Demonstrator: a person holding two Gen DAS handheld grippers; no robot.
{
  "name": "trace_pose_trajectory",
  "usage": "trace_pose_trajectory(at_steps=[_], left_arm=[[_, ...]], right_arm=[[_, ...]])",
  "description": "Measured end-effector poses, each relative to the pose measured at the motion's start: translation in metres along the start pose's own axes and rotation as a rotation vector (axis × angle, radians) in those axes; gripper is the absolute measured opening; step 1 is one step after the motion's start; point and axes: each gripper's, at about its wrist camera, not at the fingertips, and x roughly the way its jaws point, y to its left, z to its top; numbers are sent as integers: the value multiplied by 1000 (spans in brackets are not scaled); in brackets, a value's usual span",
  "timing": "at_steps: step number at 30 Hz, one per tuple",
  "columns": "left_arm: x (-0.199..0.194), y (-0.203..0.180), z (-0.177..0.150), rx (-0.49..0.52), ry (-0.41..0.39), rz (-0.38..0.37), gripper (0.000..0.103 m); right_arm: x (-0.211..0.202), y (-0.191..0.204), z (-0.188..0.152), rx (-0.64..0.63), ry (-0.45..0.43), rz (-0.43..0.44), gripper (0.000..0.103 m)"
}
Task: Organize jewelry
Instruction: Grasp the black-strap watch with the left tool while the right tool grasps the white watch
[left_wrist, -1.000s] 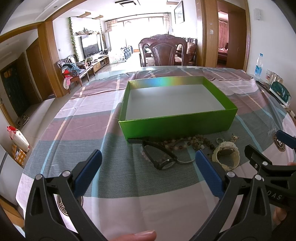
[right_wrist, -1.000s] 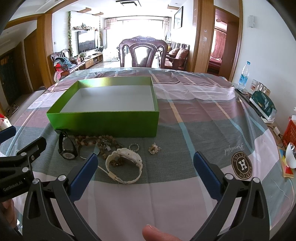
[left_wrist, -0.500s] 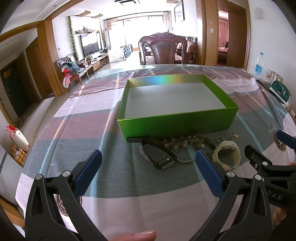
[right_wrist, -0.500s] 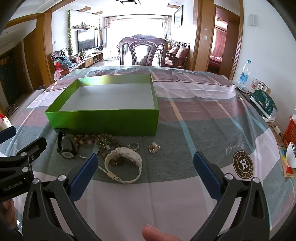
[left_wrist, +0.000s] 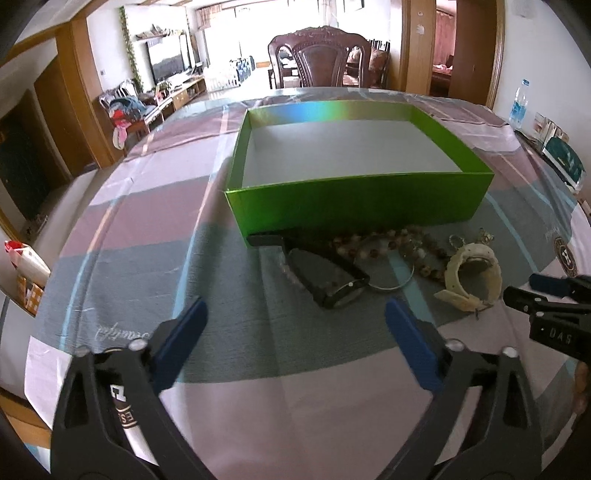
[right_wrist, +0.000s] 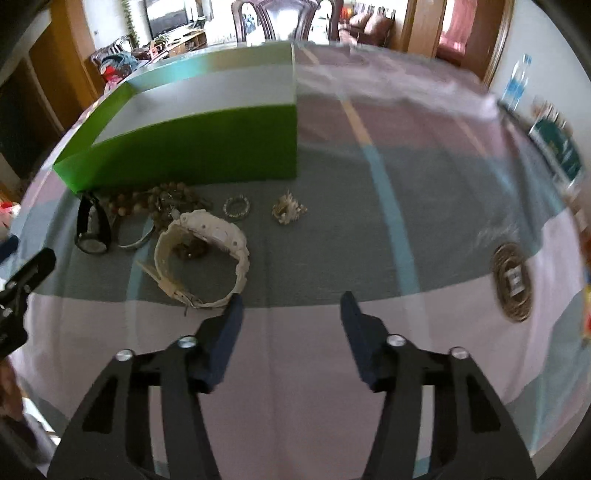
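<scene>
An empty green box (left_wrist: 354, 206) (right_wrist: 207, 147) stands on the striped tablecloth. In front of it lie a black watch (left_wrist: 332, 284) (right_wrist: 92, 229), a string of brown beads (left_wrist: 391, 245) (right_wrist: 155, 201), a thin bangle (right_wrist: 135, 236), a white watch (left_wrist: 471, 277) (right_wrist: 207, 254), a small ring (right_wrist: 236, 207) and a brooch (right_wrist: 289, 209). My left gripper (left_wrist: 295, 314) hangs wide just short of the black watch, its jaws closing on nothing. My right gripper (right_wrist: 291, 301) has its jaws closing, empty, its left fingertip (right_wrist: 235, 306) beside the white watch's strap.
A water bottle (left_wrist: 519, 105) and a teal box (left_wrist: 563, 158) stand at the table's right edge. A dark wooden chair (left_wrist: 321, 59) is behind the table. A round logo (right_wrist: 511, 282) is printed on the cloth to the right.
Both grippers have dropped toward the table and tilted downward. The right gripper's jaws have narrowed a lot and come close to the white watch; the left jaws have narrowed slightly.
</scene>
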Motion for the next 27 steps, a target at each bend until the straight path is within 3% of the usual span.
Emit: trace_pose_trajectory(at_steps=[2, 7, 9, 14, 17, 19, 24, 27], left_arm=[[6, 3, 2, -17, 27, -8, 82], [15, 1, 6, -24, 55, -16, 82], [15, 0, 7, -18, 51, -17, 82], [17, -1, 10, -21, 50, -16, 82], [23, -3, 12, -21, 63, -18, 82], [23, -3, 12, -21, 66, -20, 82], [31, -1, 15, -45, 96, -54, 54], [40, 1, 16, -68, 124, -79, 53]], right_arm=[[-3, 4, 4, -7, -18, 7, 45], [-12, 17, 13, -45, -88, -36, 44], [-12, 21, 16, -61, -90, -39, 34], [-8, 29, 23, -92, -101, -53, 32], [-6, 31, 25, -82, -92, -36, 20], [-7, 32, 25, -81, -97, -31, 20], [-17, 32, 26, -65, -140, 2, 20], [-10, 38, 23, -96, -108, 5, 20]])
